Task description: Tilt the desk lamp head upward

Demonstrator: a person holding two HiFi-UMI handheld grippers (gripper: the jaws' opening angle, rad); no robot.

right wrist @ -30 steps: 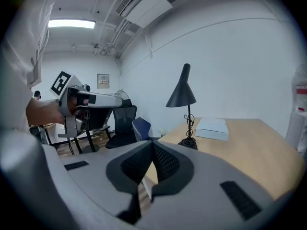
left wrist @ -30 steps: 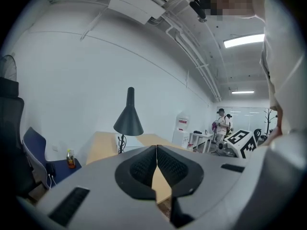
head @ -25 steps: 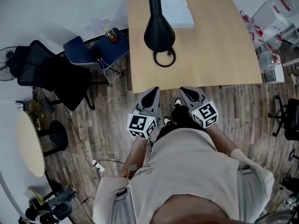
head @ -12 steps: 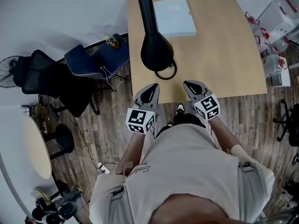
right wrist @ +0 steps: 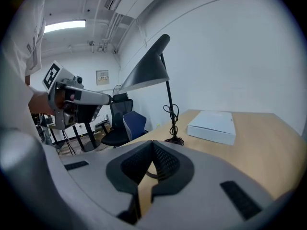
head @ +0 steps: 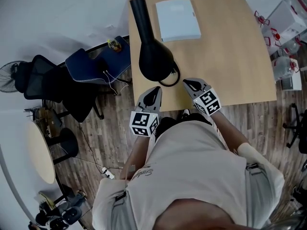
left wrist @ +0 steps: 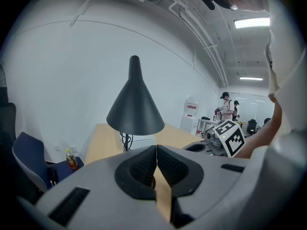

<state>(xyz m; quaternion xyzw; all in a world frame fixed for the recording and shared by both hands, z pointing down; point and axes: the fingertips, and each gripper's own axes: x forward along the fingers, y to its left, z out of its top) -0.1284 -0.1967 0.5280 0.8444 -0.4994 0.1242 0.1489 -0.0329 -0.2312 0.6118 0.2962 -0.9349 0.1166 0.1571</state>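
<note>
A black desk lamp stands near the front left of the wooden table point(head: 230, 61). Its cone head point(head: 154, 59) points down over its ring base point(head: 170, 78). In the left gripper view the cone head point(left wrist: 135, 104) hangs just beyond my jaws. The right gripper view shows the head point(right wrist: 146, 71), the thin stem point(right wrist: 169, 104) and the base point(right wrist: 175, 140). My left gripper point(head: 157, 89) is shut and empty at the table's front edge, below the lamp head. My right gripper point(head: 187, 83) is also shut and empty, just right of the base.
A white flat box point(head: 178, 19) lies on the table behind the lamp. Left of the table stand a blue chair point(head: 96, 59) and black office chairs point(head: 53, 80). A small round table point(head: 36, 150) is further left. Water bottles point(head: 283, 66) stand right. People point(left wrist: 225, 107) are far off.
The person has stepped toward the table. Both grippers have moved forward from over the floor to the table's front edge, closer to the lamp. Both stayed shut.
</note>
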